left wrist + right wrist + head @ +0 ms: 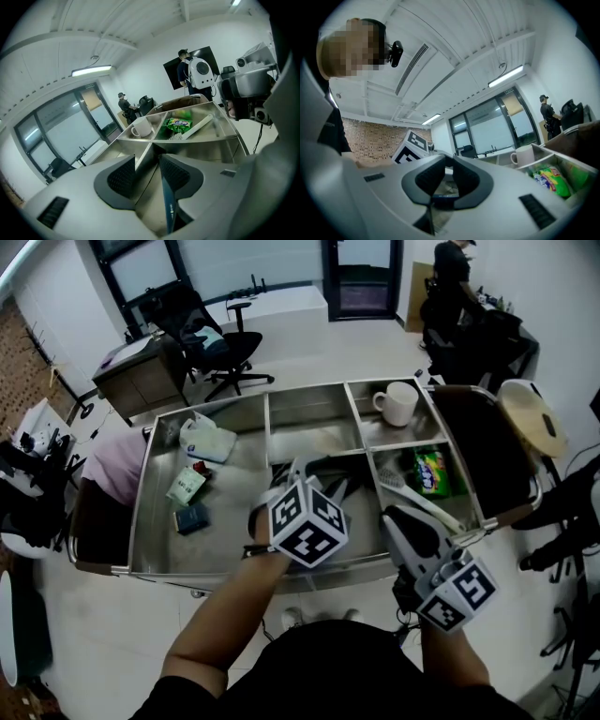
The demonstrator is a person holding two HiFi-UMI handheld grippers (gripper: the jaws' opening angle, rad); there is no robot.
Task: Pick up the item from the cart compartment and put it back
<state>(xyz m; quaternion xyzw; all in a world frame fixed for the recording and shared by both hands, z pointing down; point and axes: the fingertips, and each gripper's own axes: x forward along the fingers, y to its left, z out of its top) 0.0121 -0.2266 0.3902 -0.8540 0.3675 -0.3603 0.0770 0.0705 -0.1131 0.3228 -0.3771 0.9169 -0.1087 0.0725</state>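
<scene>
Steel cart (141, 512), open-topped and divided into compartments. Left gripper (147, 158): over the near middle compartment, angled down into it, tongs apart. A thin dark-blue flat item (167, 206) stands on edge between them, lying along the inner face of the right-hand tong, with the other tong clear of it. Right gripper (449, 158): at the cart's near right rim, tongs together at the tips, with nothing seen clamped. Far right compartment: white mug (398, 401). Near right compartment: green snack packet (431, 472) with a white brush (417, 498) just beside it. Large left compartment: white pouch (208, 439) at the far end, pale green sachet (186, 486) nearer, and small dark-blue pack (192, 518) nearest. Beyond the cart: black office chair (216, 338).
</scene>
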